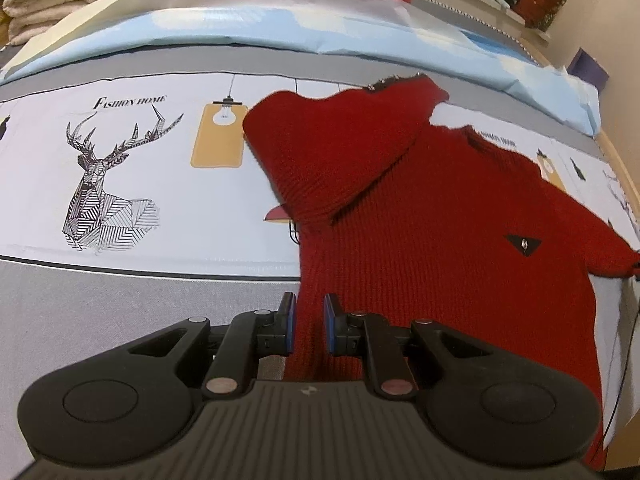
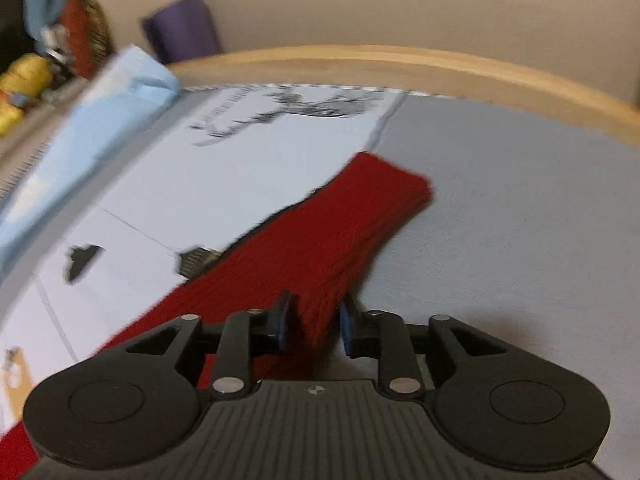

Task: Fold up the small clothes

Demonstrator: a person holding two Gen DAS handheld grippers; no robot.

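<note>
Black left gripper (image 1: pixel 310 326) pinched the sweater (image 1: pixel 432 240) at its near hem, its blue-padded fingers (image 1: pixel 289 328) nearly together with red knit bunched between them. That sweater lay flat on the bed cover (image 1: pixel 168 184), chest up, with one sleeve (image 1: pixel 320 148) folded in over the chest and the other running off to the right. Left of the sweater the cover lay bare past the printed deer (image 1: pixel 108 184); beyond the sweater a blue sheet (image 1: pixel 248 28) crossed the bed. In the right wrist view, the right gripper (image 2: pixel 314 326) had its fingers (image 2: pixel 280 326) partly spread around that outstretched sleeve (image 2: pixel 332 236); whether the pads pressed it I cannot tell. Beyond the cuff, bare grey cover reached the wooden bed edge (image 2: pixel 440 68).
</note>
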